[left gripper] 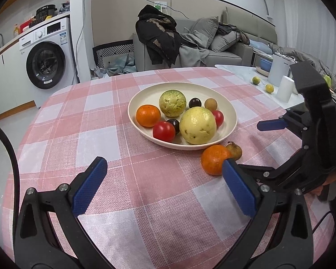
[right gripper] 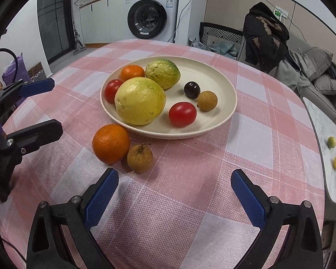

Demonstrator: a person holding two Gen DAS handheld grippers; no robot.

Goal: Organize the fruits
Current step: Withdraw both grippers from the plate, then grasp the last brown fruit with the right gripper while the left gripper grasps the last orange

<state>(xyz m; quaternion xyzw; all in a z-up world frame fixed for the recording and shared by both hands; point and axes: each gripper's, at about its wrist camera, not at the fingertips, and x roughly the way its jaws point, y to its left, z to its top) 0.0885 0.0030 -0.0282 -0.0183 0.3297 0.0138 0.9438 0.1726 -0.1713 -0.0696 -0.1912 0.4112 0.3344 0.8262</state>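
two fruits sit on the cloth, not yet on the plate. closest to us are the grabbers. the right gripper (right gripper: pixel 174 192) has its blue fingers spread wide, with nothing between them. the left gripper (left gripper: pixel 165 186) is the same, wide apart and holding nothing. both hang low over the pink checked tablecloth (right gripper: pixel 168 201).

just past the right gripper lies the orange (right gripper: pixel 110 143). the small brown fruit (right gripper: pixel 140 158) sits right beside it, and they look like they touch. both are near the edge of the plate (right gripper: pixel 226 85) but outside it.

next comes the plate. on it are a big yellow fruit (right gripper: pixel 140 100), a bumpy green fruit (right gripper: pixel 163 74), another orange (right gripper: pixel 132 72), two red tomatoes (right gripper: pixel 182 114), a dark round fruit (right gripper: pixel 192 90) and a little tan fruit (right gripper: pixel 207 100). in the left wrist view a second dark fruit (left gripper: pixel 174 124) peeks out between a tomato and the yellow one.

far back are a washing machine (right gripper: pixel 153 11) and a grey sofa (left gripper: pixel 224 42) with clothes on it.

i think the job is nearly done, with only the last two fruits left to pick up. the right gripper is closest to them. it should come down around one fruit, squeeze softly, then lift it over the rim. the two are so close together that a finger could bump the other one and make it roll. there is open room on the plate's right side.
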